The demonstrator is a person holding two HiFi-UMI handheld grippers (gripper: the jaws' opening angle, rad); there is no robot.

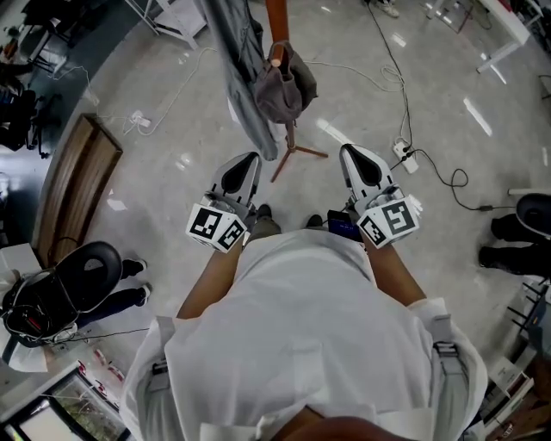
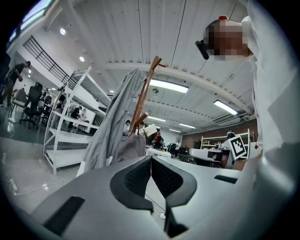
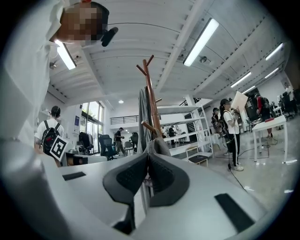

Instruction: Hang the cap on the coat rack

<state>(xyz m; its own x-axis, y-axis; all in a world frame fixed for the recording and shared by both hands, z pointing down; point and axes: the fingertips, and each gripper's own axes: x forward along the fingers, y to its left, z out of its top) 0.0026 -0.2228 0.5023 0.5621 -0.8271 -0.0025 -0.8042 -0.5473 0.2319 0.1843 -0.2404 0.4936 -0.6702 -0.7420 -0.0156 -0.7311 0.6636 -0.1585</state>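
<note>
A grey cap [image 1: 282, 88] hangs on a peg of the wooden coat rack [image 1: 277, 24], touching a grey coat [image 1: 234, 69] draped from the same pole. A person in a white shirt [image 1: 301, 336] holds the left gripper [image 1: 244, 164] and right gripper [image 1: 355, 157] out toward the rack, clear of the cap. Both grippers' jaws are pressed together on nothing.

Bright even light from ceiling strip lamps [image 3: 201, 42], white glare on the glossy floor [image 1: 331, 129], soft shadows, fisheye bending and dark corners in both gripper views, left hand-held gripper [image 2: 151, 159] and right hand-held gripper [image 3: 147, 157] blurred up close
</note>
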